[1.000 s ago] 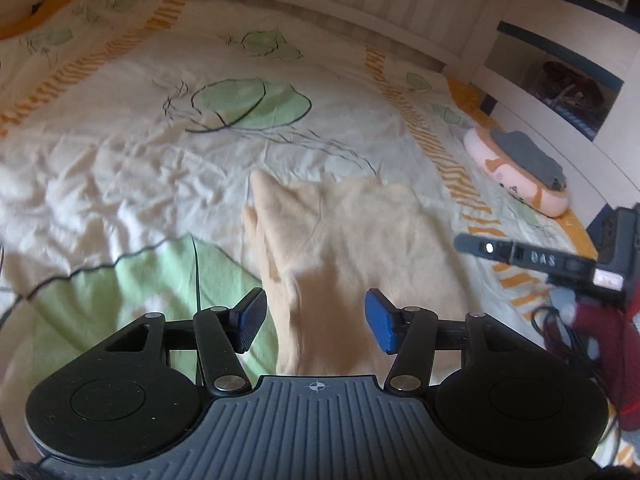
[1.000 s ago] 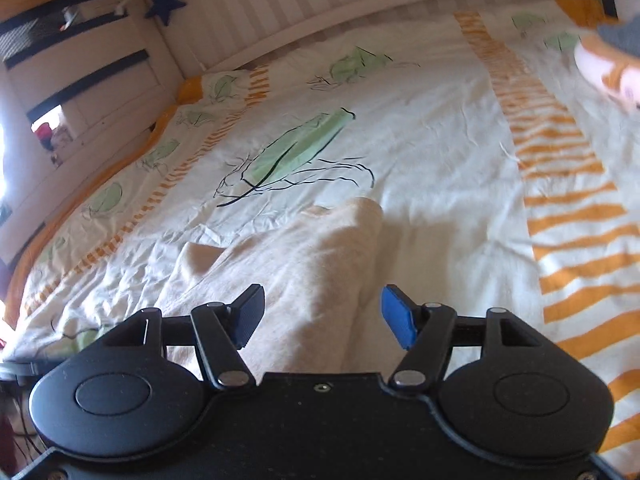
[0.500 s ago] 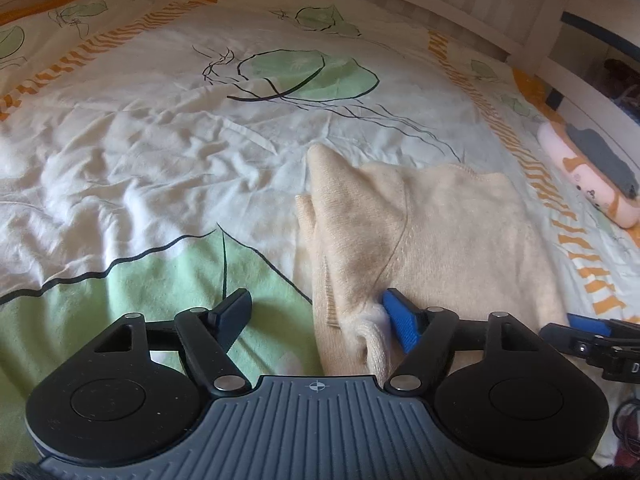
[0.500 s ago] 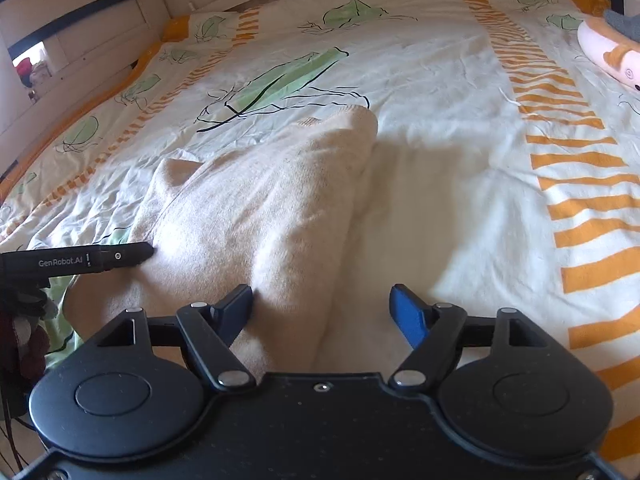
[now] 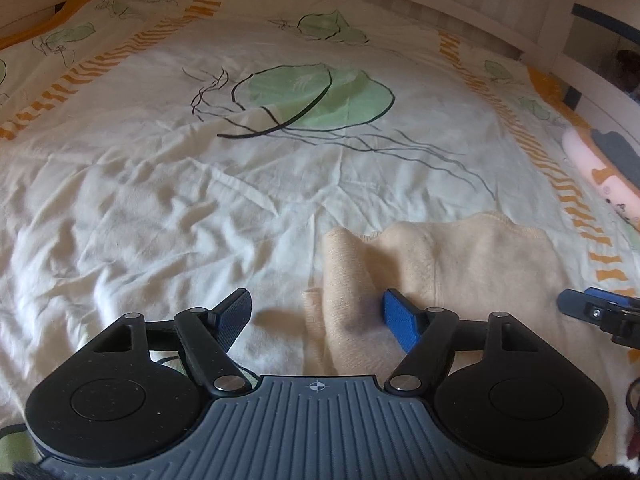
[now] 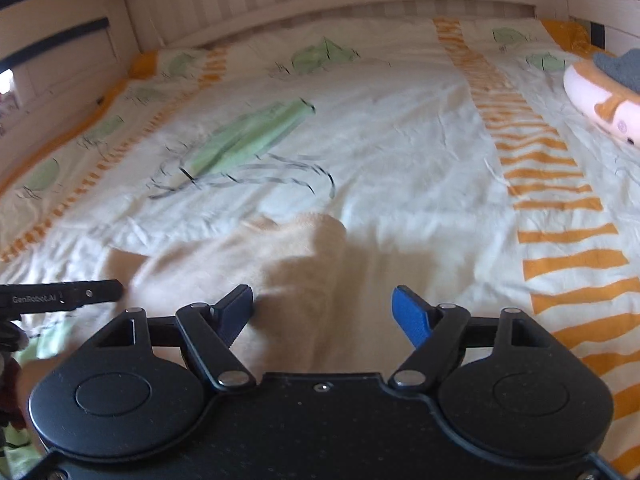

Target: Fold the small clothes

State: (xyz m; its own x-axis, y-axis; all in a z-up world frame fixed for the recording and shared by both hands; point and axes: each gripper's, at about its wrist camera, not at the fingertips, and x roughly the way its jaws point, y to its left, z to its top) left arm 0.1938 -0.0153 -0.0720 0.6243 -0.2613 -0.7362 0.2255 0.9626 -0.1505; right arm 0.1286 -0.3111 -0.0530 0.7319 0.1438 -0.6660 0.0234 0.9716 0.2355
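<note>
My left gripper is released, its jaws apart with nothing pinched. The left edge of the cream garment lies between the fingers; the right blue pad sits against or just over the cloth, though I cannot tell if it presses. My right gripper is widening at this moment, with the garment's right-hand fold lying loose between its fingers and neither pad clamped on it.

The garment lies on the bed, on a wrinkled cover printed with green leaves and orange stripes. It is close in front of both grippers and already doubled over on itself, with a soft rounded ridge along the left side and a hemmed edge at the far end. In the left view the tip of the other gripper shows at the right edge, just beside the cloth.

I judge this as a light, limp knit: it will sag, drape and slip off any support, and it will drag the loose bed cover if I dig in too deep. A pinch on a single layer would let the fold fall open, so I would take hold at the thick folded edges near the corners, catching all layers together, one gripper per side. A pink plush toy sits well apart at the far right, clear of my work.
</note>
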